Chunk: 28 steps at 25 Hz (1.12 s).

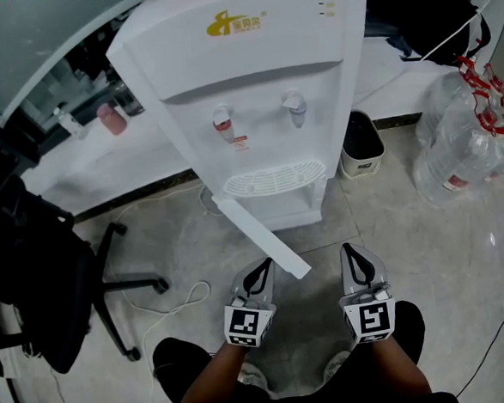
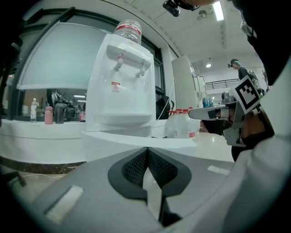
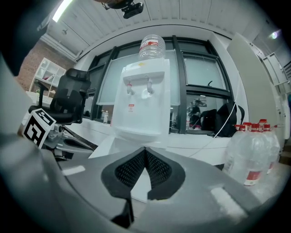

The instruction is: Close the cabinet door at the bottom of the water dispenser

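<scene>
Cabinet door (image 1: 259,236) pictured swung wide open from base of water dispenser (image 1: 252,84). Left gripper (image 1: 262,270) and right gripper (image 1: 352,256), both clenched on nothing, are held just in front of dispenser. Door's free edge is prob. best pushed steadily w/ left tips until flush.

Grey left gripper (image 1: 262,264) and right gripper (image 1: 349,249), black mesh-textured fingers (image 2: 132,168), black-and-white marker cubes (image 1: 248,323); the person wears black clothing (image 1: 179,363)

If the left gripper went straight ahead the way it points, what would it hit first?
Probably the open cabinet door, just ahead of the left gripper; the water dispenser stands beyond it.
</scene>
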### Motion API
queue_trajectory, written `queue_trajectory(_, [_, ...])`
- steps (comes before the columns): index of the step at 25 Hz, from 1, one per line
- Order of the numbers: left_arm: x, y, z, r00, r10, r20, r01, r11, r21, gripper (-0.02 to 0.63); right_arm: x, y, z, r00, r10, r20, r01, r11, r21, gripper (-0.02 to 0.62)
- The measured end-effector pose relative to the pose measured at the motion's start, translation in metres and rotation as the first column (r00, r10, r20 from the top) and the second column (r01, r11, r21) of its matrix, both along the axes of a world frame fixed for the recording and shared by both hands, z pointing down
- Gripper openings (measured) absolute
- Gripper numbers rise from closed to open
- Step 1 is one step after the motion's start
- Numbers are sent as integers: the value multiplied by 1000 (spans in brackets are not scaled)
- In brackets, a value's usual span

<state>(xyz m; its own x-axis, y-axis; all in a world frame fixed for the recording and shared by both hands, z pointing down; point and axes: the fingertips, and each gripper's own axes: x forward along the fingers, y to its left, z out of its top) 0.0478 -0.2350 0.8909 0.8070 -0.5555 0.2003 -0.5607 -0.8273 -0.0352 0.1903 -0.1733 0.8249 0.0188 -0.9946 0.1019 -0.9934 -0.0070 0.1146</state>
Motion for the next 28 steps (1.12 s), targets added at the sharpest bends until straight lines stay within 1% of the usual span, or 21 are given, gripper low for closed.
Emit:
queue_trajectory(5, [14, -4, -2, 999, -3, -43, 2, 1000, -27, 20, 10, 4, 6, 1000, 20, 23, -20, 1000, -9, 3])
queue_trajectory(9, [27, -8, -3, 999, -1, -54, 0, 1000, -25, 18, 10, 5, 9, 1000, 21, 18, -20, 1000, -12, 3])
queue_trajectory(15, [45, -15, -5, 999, 13, -41, -14, 1000, -14, 20, 17, 7, 11, 999, 31, 20, -31, 999, -16, 3])
queue_trajectory(20, [58, -22, -2, 999, 19, -40, -21, 999, -39, 18, 23, 10, 15, 999, 47, 23, -46, 999, -22, 3])
queue_trajectory(24, [68, -30, 5, 999, 11, -30, -12, 999, -44, 18, 23, 9, 19, 999, 38, 27, -37, 999, -27, 3])
queue_trajectory(28, [78, -35, 6, 1000, 5, -25, -6, 1000, -30, 18, 22, 8, 21, 999, 25, 21, -25, 999, -26, 3])
